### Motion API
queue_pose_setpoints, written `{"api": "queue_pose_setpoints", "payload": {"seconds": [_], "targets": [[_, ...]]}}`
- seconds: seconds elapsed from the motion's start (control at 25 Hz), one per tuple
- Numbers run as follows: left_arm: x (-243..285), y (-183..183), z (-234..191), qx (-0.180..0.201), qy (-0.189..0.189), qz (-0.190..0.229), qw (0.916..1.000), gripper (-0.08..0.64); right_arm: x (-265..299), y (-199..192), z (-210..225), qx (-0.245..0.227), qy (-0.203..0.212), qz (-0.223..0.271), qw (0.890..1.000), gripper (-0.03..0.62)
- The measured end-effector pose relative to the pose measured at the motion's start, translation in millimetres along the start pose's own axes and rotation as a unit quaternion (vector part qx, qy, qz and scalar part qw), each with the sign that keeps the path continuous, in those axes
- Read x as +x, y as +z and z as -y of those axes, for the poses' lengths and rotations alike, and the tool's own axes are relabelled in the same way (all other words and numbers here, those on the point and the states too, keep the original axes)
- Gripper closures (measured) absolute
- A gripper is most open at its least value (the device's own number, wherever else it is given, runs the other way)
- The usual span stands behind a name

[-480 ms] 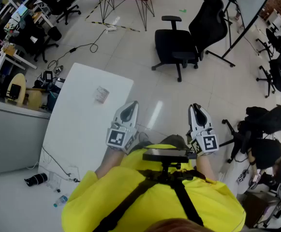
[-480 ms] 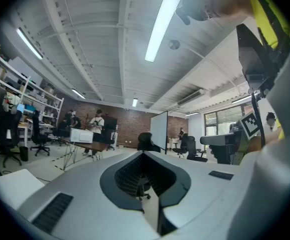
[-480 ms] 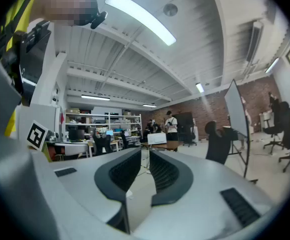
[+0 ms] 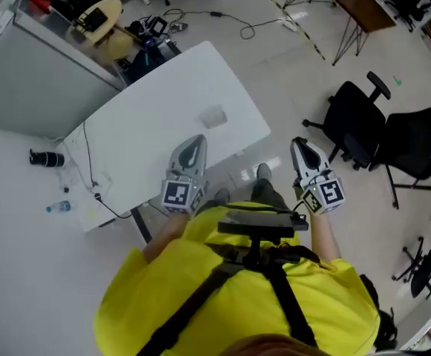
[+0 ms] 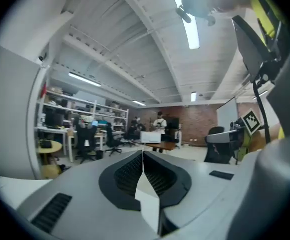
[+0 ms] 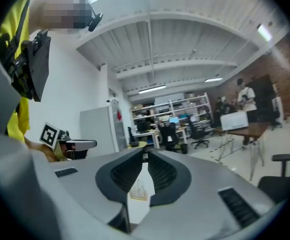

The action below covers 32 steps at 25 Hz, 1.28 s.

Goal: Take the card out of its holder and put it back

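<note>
A small pale card holder (image 4: 214, 116) lies on the white table (image 4: 148, 147), too blurred to make out the card in it. My left gripper (image 4: 193, 145) hovers over the table's near edge, close to my body, with its jaws shut and nothing between them (image 5: 143, 155). My right gripper (image 4: 302, 148) hangs over the floor to the right of the table. Its jaws (image 6: 145, 156) stand a narrow slit apart and hold nothing. Low in that gap shows a small printed thing (image 6: 140, 189) on a white surface.
Black office chairs (image 4: 356, 121) stand on the floor to the right. A grey partition (image 4: 37, 73) runs past the table's far left. A cable (image 4: 89, 170) hangs over the table's left end, with a bottle (image 4: 58, 207) and a dark cylinder (image 4: 46, 157) on the floor.
The head view has swung left, so the table now lies ahead of the left gripper and closer in. Both grippers keep their places near the body.
</note>
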<state>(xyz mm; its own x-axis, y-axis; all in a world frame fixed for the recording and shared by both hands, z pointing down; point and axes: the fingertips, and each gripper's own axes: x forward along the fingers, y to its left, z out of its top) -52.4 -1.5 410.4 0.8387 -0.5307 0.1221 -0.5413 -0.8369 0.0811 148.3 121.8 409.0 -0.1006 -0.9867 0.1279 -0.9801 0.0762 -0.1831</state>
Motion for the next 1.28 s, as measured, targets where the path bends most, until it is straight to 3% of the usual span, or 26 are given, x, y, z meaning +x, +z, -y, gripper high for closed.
{"api": "queue_pose_setpoints", "payload": {"seconds": [0.12,0.2,0.24,0.28,0.44,0.64,0.88,0.92,0.96,1.08,1.28], "targets": [[-3.7,-8.8,-33.4,-0.018,0.116,0.002,0.9931,0.56,64.4,-8.7,7.3,-0.019,0.14,-0.032,0.989,0.555],[-8.4,-24.3,-44.0,-0.041,0.184,0.007,0.9821,0.56,104.0,-24.5,8.9,-0.044,0.241,-0.059,0.968,0.551],[-8.5,-34.6,-46.9,-0.053,0.209,0.004,0.9765,0.56,124.6,-36.6,9.8,-0.056,0.284,-0.075,0.954,0.508],[-8.1,-44.9,-48.8,-0.062,0.228,-0.002,0.9718,0.56,144.6,-51.1,10.2,-0.067,0.318,-0.092,0.941,0.483],[-9.1,-72.1,-53.8,-0.085,0.268,-0.02,0.9595,0.56,212.7,-119.7,4.1,-0.083,0.404,-0.148,0.899,0.492],[-7.1,-114.1,-53.5,-0.09,0.278,-0.043,0.9555,0.56,274.1,-199.0,-12.6,-0.073,0.468,-0.196,0.859,0.492],[-2.9,-150.6,-72.9,-0.114,0.269,-0.053,0.955,0.56,307.2,-259.3,-35.7,-0.124,0.518,-0.232,0.814,0.492],[-2.8,-154.1,-76.9,-0.115,0.267,-0.055,0.9552,0.56,308.6,-265.2,-37.7,-0.124,0.523,-0.236,0.81,0.492],[-2.3,-157.0,-80.3,-0.116,0.266,-0.056,0.9554,0.56,308.9,-268.7,-38.6,-0.121,0.528,-0.238,0.806,0.554],[3.0,-159.2,-86.3,-0.116,0.259,-0.056,0.9573,0.56,308.1,-268.7,-39.4,-0.119,0.543,-0.234,0.798,0.571],[11.8,-149.7,-94.2,-0.107,0.24,-0.054,0.9634,0.56,308.6,-254.5,-48.7,-0.116,0.547,-0.217,0.8,0.574]]}}
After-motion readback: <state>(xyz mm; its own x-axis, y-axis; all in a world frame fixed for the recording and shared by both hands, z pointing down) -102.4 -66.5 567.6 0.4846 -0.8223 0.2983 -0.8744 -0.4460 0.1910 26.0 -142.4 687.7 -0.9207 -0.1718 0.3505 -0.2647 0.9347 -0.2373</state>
